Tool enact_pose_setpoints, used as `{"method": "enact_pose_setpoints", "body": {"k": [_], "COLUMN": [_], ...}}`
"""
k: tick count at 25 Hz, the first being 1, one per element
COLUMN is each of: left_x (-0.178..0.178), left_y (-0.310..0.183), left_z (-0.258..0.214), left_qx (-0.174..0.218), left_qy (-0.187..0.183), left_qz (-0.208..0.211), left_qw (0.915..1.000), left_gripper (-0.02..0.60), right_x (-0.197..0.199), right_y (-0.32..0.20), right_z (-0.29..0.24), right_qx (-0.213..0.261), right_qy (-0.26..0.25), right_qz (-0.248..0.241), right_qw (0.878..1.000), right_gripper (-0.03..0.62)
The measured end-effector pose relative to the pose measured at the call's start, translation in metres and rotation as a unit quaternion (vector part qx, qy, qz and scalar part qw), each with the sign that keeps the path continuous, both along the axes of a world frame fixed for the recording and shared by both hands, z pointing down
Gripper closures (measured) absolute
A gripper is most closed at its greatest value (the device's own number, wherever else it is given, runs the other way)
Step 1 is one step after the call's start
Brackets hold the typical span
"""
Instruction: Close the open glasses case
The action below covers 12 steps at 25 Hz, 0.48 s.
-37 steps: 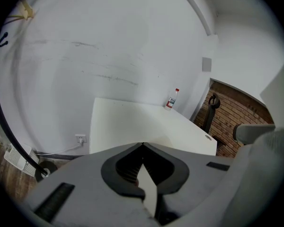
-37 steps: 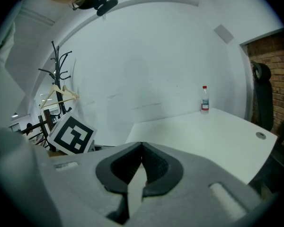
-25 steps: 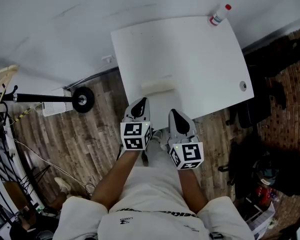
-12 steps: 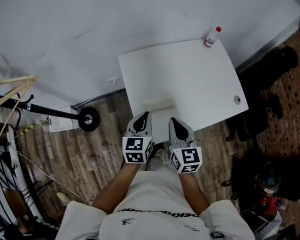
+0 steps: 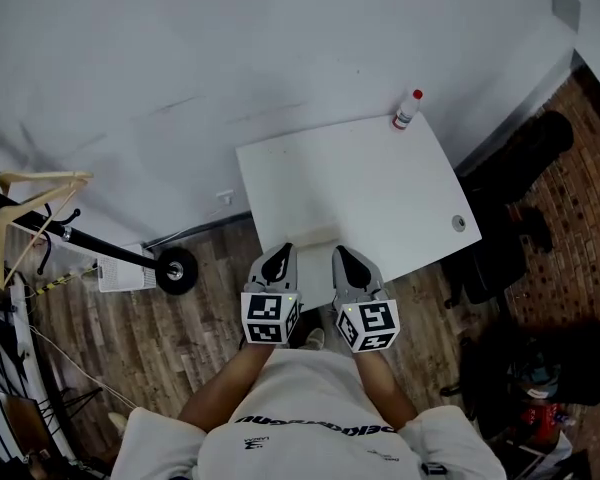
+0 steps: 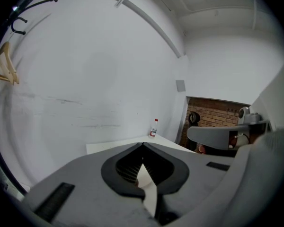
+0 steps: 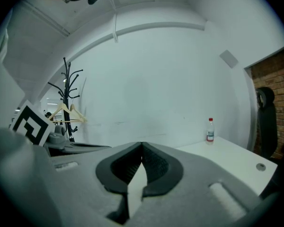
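Holding left gripper (image 5: pixel 283 252) and right gripper (image 5: pixel 342 254) side by side at near edge of table (image 5: pixel 380 183), both pinched shut, empty, seemingly squared up to glasses case, itself unclear.

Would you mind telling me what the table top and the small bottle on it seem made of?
Table top: probably laminate or painted board; matte, even white, no grain showing. Bottle: likely clear plastic; see-through body, red cap.
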<state>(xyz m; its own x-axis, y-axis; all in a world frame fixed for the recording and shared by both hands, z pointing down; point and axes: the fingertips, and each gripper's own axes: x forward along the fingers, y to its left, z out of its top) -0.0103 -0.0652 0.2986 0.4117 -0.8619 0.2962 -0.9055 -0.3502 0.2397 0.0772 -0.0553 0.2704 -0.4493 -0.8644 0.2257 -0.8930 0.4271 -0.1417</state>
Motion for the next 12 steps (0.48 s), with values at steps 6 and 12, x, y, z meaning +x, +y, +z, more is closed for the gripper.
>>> {"method": "enact_pose_setpoints", "body": {"k": [6, 12], "left_x": [-0.005, -0.008], "left_y": [0.006, 0.016], "left_z": [-0.021, -0.034], "left_qx": [0.030, 0.055], "left_qy": [0.000, -0.013], "left_qz": [-0.003, -0.004], "left_qw": [0.9995, 0.9984], "left_gripper": [0.584, 0.584], "right_x": [-0.004, -0.008], "right_y": [0.001, 0.009], "right_z": [-0.016, -0.017], "right_qx": [0.017, 0.023], "right_qy": [-0.005, -0.001], "right_qz": [-0.007, -0.014], "right_qw": [1.000, 1.000], "right_gripper": [0.592, 0.592]}}
